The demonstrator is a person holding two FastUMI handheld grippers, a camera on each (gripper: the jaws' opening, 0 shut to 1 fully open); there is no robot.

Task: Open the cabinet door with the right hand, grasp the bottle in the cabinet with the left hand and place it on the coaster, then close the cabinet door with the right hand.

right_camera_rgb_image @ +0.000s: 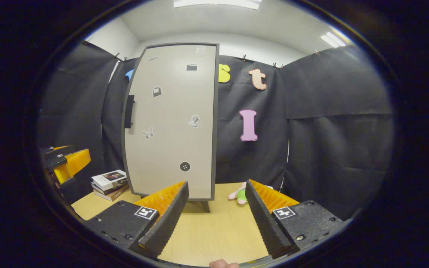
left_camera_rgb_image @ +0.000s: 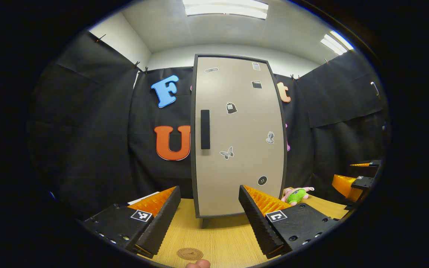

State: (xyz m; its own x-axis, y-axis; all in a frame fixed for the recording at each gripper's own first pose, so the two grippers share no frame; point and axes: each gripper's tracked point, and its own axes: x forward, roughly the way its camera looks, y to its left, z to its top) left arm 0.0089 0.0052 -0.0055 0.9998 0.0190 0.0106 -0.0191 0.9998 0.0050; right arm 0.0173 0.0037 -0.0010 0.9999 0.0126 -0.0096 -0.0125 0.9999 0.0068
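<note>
Door (right_camera_rgb_image: 171, 123) is shut, its upright handle (right_camera_rgb_image: 129, 111) up and left of the right gripper (right_camera_rgb_image: 216, 214), whose jaws are spread empty over the bench (right_camera_rgb_image: 214, 227); bottle presumably hidden inside.

Upright beige cabinet (left_camera_rgb_image: 237, 137) — door shut, dark handle (left_camera_rgb_image: 205, 129) — round brown coaster (left_camera_rgb_image: 190, 254) before it

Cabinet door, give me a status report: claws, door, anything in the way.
Left claw open, empty; right claw open, empty. Cabinet door shut, handle untouched. Coaster bare on table. Plush toy beside cabinet, nothing blocking the door.
</note>
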